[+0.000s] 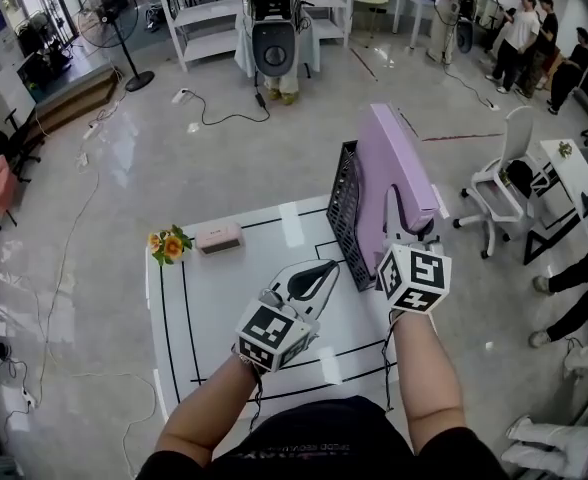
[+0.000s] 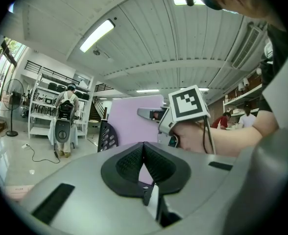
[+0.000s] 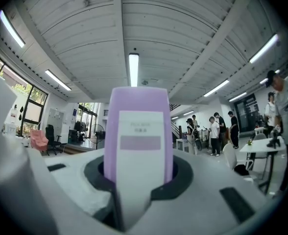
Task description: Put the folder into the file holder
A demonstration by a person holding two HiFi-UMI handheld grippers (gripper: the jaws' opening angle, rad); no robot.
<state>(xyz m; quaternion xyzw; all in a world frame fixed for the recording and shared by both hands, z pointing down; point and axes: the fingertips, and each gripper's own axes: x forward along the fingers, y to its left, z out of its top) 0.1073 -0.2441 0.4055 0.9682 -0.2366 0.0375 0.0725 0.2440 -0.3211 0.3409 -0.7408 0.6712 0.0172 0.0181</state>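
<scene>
Lilac folder (image 1: 399, 168) stands upright ahead of the right gripper (image 1: 406, 230), whose jaws clamp its spine. It is hard against the black mesh file holder (image 1: 346, 208) on the white desk (image 1: 224, 298); whether its lower edge sits inside I cannot tell. To that gripper's left, the left gripper (image 1: 319, 271) hovers closed and empty.

There is one white table with black lines (image 1: 214, 308), one tall lilac plastic folder (image 1: 399, 168), one black mesh file holder (image 1: 344, 208), one small pink box (image 1: 219, 237) and one bunch of orange flowers (image 1: 169, 245). The grey grippers are two: the left gripper (image 1: 314, 276) and the right gripper (image 1: 404, 223). At the upper left is one black pedestal fan (image 1: 109, 16).
</scene>
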